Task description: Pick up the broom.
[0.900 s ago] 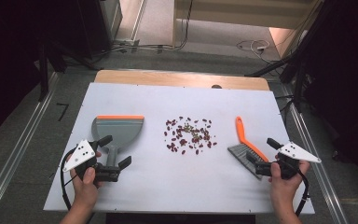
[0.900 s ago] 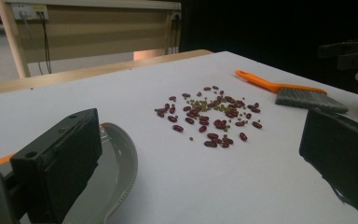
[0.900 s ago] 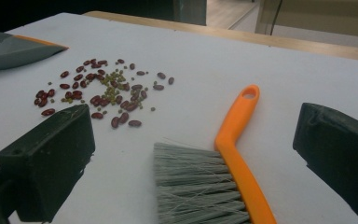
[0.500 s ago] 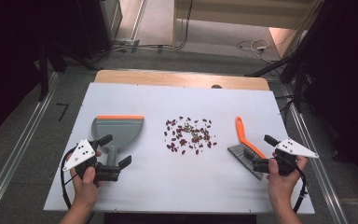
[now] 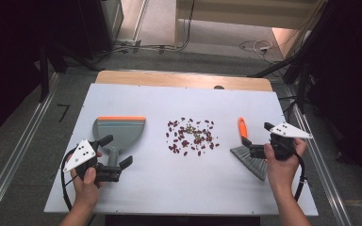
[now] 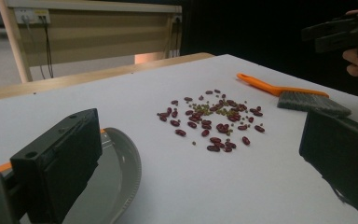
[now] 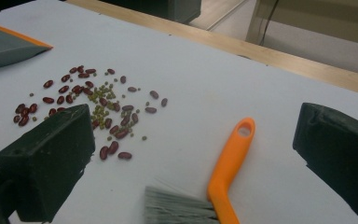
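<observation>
Now that your right gripper (image 5: 253,149) has slid in over the brush (image 5: 249,155) at the frame's lower right, jaws apart astride its handle, close them; your left gripper (image 5: 119,151) waits apart at the dustpan (image 5: 119,131).

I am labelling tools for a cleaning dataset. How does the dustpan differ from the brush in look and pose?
The dustpan is a wide grey scoop with an orange front edge; the brush is slim, with an orange handle and grey bristles. The dustpan lies left of the beans, the brush right. The dustpan's handle points toward the person, the brush's away. Both lie flat on the table.
</observation>
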A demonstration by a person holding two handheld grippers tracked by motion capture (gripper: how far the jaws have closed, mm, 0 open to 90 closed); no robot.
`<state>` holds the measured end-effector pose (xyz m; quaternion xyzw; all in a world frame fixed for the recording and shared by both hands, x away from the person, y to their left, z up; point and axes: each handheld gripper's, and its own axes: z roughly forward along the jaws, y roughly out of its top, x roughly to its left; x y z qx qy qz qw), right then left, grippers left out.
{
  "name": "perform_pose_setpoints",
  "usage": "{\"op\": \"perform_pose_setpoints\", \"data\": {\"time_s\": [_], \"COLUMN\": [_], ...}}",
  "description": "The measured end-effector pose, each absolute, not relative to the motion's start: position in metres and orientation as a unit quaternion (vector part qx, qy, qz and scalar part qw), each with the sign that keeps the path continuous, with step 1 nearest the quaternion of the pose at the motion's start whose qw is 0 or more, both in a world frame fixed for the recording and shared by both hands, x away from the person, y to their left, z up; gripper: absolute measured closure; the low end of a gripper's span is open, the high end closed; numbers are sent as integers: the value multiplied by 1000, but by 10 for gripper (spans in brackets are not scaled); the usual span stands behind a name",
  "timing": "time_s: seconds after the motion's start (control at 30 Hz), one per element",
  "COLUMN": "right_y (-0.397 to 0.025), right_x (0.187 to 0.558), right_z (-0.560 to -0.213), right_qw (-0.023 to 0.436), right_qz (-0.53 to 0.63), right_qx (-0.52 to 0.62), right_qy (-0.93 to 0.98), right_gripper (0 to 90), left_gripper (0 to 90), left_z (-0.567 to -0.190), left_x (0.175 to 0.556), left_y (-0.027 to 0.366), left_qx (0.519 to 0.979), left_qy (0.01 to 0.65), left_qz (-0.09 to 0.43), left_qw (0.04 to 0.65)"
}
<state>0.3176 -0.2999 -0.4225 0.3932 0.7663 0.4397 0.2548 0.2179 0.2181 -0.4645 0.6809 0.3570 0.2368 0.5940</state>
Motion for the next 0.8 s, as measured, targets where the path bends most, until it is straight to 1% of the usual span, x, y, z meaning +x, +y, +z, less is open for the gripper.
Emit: {"op": "perform_pose_setpoints", "data": {"time_s": [0.03,0.07,0.2,0.23,0.33,0.4,0.43,0.47,0.53,0.6,0.73,0.8], "right_y": [-300,-298,-296,-296,-296,-296,-296,-296,-297,-297,-293,-291], "right_x": [318,325,345,349,361,368,371,373,376,380,387,388], "right_z": [-422,-420,-417,-417,-419,-423,-426,-428,-434,-441,-455,-462], "right_qw": [255,251,225,217,201,188,187,186,172,165,158,146], "right_qz": [440,432,416,413,404,396,386,377,372,354,299,275], "right_qx": [393,402,416,418,430,440,447,455,464,480,507,512], "right_qy": [766,767,777,780,782,784,785,784,785,786,793,800], "right_gripper": [0,0,0,21,27,55,113,206,308,367,404,467], "left_gripper": [0,0,0,0,0,0,0,0,0,0,0,0], "left_z": [-464,-464,-465,-465,-465,-465,-465,-465,-466,-466,-466,-466], "left_x": [218,218,220,220,219,219,219,219,219,219,219,219], "left_y": [218,217,216,216,216,216,216,216,216,215,214,214], "left_qx": [681,681,683,683,683,682,682,683,684,685,685,686], "left_qy": [356,356,355,355,355,356,356,356,356,355,355,354], "left_qz": [237,236,235,234,234,236,235,235,235,234,233,234], "left_qw": [594,594,594,594,594,593,593,593,593,592,592,591]}}
